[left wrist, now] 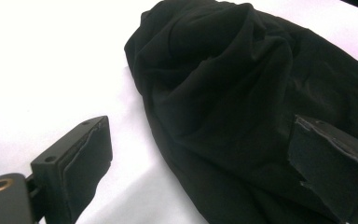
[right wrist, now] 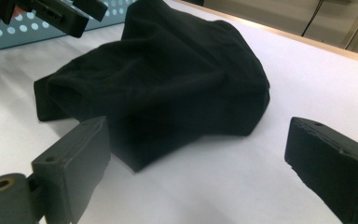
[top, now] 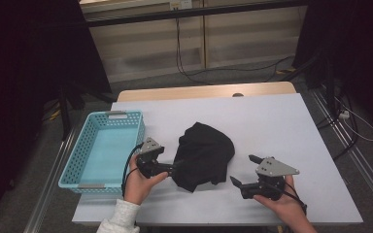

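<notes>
Black cloth [top: 203, 153], crumpled into a loose heap, lies near the middle of the white tabletop [top: 281, 126], between the two tools and to the right of the basket. Folds run across its top; one flat corner spreads onto the tabletop on the side toward the right tool, as seen in the right gripper view [right wrist: 168, 88].

Left tool [top: 172, 168]: held in the person's left hand [top: 138, 182], pointing right at the near-left edge of the cloth. In the left gripper view [left wrist: 200, 154] its jaws stand wide apart; the right pad sits in front of the cloth, the left pad over bare tabletop, and neither visibly presses on the fabric. Whether the right pad touches the cloth cannot be told.

Right tool [top: 243, 170]: held in the person's right hand [top: 284, 201], pointing left toward the cloth and clearly apart from it. Its jaws are spread wide with bare tabletop between them [right wrist: 198, 154].

Turquoise perforated plastic basket [top: 80, 160]: rectangular, standing at the left edge of the tabletop, just beside the left hand. Its pale floor shows bare, with nothing in it. Grey label strips sit on its near and far rims.
</notes>
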